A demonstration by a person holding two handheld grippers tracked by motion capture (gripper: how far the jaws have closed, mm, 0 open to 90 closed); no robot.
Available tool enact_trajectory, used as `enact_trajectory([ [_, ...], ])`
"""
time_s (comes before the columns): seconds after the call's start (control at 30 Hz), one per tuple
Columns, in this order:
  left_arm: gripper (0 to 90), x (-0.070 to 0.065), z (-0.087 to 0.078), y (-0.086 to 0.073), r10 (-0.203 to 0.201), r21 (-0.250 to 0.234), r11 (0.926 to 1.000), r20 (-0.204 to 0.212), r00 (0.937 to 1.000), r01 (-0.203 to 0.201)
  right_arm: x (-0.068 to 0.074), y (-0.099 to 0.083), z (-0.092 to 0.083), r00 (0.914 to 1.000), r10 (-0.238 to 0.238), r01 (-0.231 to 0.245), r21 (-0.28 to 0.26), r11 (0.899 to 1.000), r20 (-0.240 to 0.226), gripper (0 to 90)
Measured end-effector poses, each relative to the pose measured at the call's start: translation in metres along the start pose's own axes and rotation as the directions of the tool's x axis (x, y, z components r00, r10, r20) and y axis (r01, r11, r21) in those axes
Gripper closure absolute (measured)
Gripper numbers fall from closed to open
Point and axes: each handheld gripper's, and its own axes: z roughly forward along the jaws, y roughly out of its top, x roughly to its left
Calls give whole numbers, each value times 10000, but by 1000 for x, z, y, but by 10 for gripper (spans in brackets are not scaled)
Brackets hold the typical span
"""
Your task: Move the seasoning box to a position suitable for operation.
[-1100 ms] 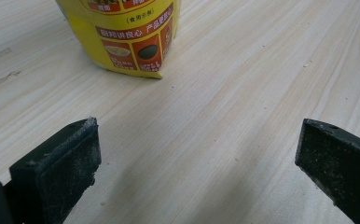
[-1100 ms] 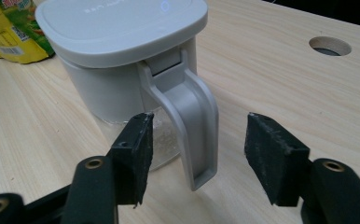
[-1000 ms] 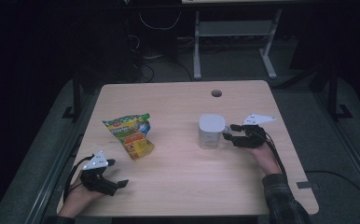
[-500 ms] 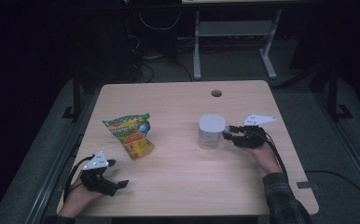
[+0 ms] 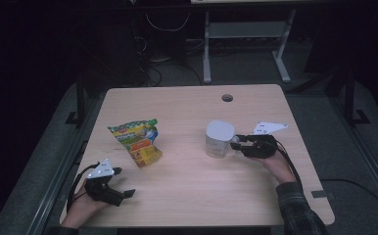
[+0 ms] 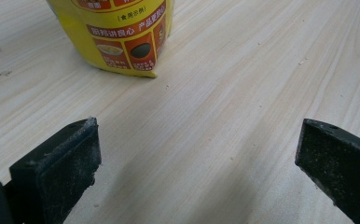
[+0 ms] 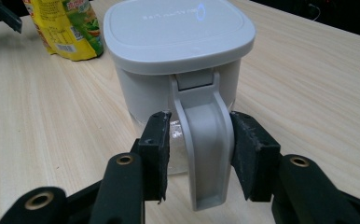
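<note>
Right gripper (image 7: 199,154) with both jaws closed on the grey handle (image 7: 206,140) of the white jug (image 5: 220,139), which stands upright at the table's (image 5: 187,196) centre-right. Left gripper (image 5: 121,188), at 7 o'clock, jaws spread and empty; snack bag (image 5: 137,142) lies beyond, at 9 o'clock from the jug.

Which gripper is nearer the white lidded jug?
Right. The right gripper has its jaws around the handle of the white lidded jug; the left gripper sits at the near left table edge, past the snack pouch.
</note>
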Motion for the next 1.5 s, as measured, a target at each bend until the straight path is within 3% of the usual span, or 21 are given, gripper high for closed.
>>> enact_trajectory([
  [0.17, 0, 0, 0, 0, -8, 15, 10000, 14, 10000, 8, 1, 0, 0, 9998, -156, 156, 34, 9999, 92, 641],
  [0.33, 0, -1, 1, 0, 41, 45, 10000, 51, 10000, -41, 3, 1, 3, 9998, -127, 126, -66, 9999, -157, 582],
  [0.43, 0, -1, 1, 0, 46, 47, 10000, 46, 10000, -46, 4, 1, 6, 9997, -210, 210, -73, 9998, -125, 647],
  [0.67, 0, -1, 1, 0, 51, 57, 10000, 45, 10000, -51, 10, 3, 6, 9986, -530, 530, 42, 9986, -33, 679],
  [1.03, 0, 0, 1, 0, 25, 56, 10000, 30, 10000, -25, 17, 5, 6, 9984, -564, 565, -29, 9984, 101, 685],
  [1.5, 0, 0, 0, 0, -6, 36, 10000, 14, 10000, 6, 32, 8, -3, 9978, -654, 655, 56, 9978, -99, 686],
])
